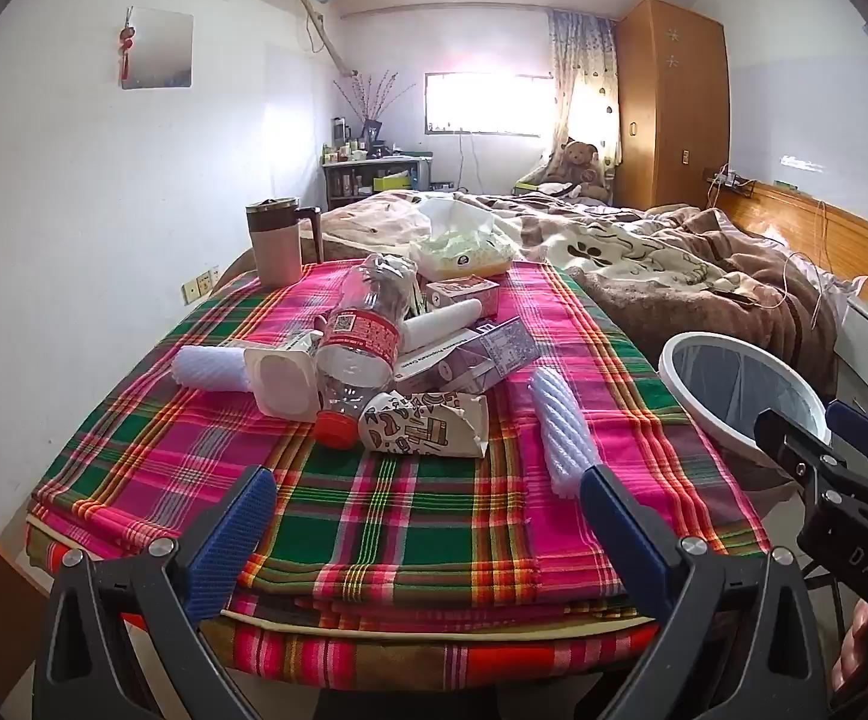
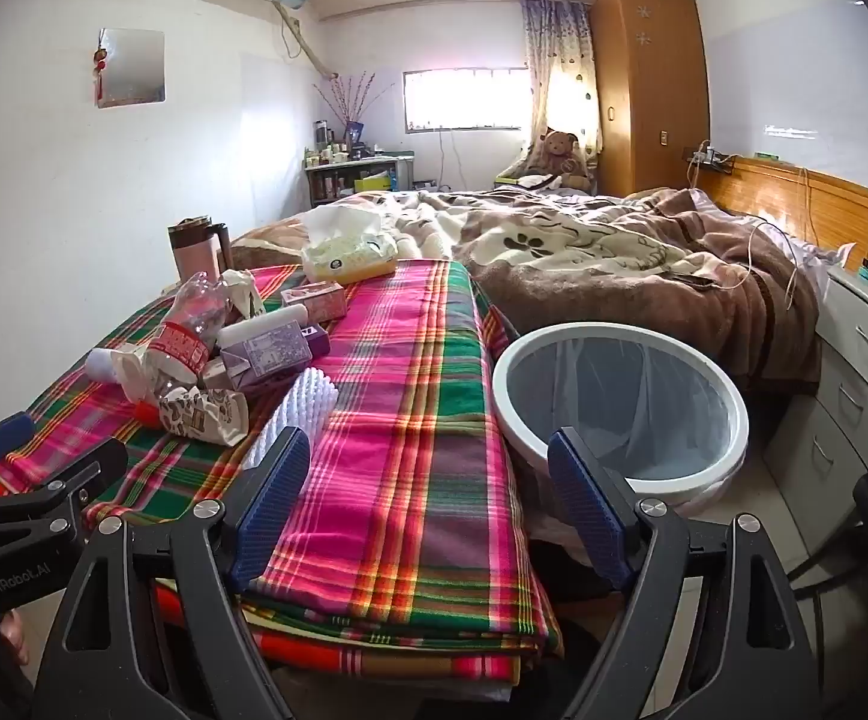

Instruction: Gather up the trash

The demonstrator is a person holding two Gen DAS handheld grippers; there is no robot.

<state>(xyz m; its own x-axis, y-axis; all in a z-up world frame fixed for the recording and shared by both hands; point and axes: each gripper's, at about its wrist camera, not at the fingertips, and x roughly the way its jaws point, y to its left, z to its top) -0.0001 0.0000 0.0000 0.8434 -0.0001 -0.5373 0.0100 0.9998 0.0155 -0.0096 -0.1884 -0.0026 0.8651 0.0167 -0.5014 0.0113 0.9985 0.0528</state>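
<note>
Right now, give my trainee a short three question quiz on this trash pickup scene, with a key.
1. True or false: both tongs, left and right, are holding trash.
2. Which side of the plaid cloth is the bin on: A left, B right?
3. Fill in: the clear bottle has a ___ cap.

Key: 1 false, both are open and empty. 2 B. 3 red.

Both views look forward and slightly down along their tool across the plaid cloth (image 1: 410, 516) toward the window (image 1: 487, 102). The right view sits further right, nearer the bin (image 2: 619, 402); both share the trash pile (image 1: 374, 360).
</note>
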